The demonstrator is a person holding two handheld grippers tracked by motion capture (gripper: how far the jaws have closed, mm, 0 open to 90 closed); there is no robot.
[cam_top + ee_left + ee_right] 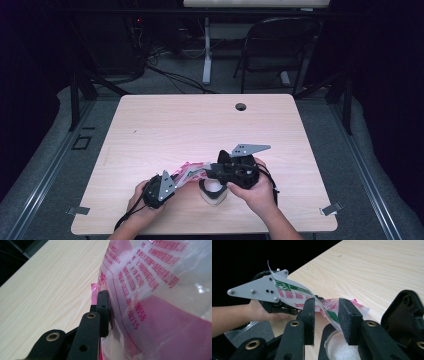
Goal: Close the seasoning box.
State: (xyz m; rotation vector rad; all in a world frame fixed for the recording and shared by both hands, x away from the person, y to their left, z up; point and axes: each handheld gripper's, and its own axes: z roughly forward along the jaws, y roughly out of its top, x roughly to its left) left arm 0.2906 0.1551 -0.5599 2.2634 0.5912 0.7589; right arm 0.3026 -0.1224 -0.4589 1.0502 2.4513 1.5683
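Left tongs (172,181) clamped on the plastic bag (189,171), right tongs (326,315) slack around its edge above the cup (213,191).

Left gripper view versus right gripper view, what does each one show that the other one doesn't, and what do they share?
Left gripper view: close red print on the clear plastic bag, with the left gripper's pad pressed against its edge.

Right gripper view: a black-rimmed container of white grains below the right gripper, whose jaws stand apart around the bag's other end, the green print on the bag, plus the left hand holding its gripper.

Both: the bag and the light wooden table.
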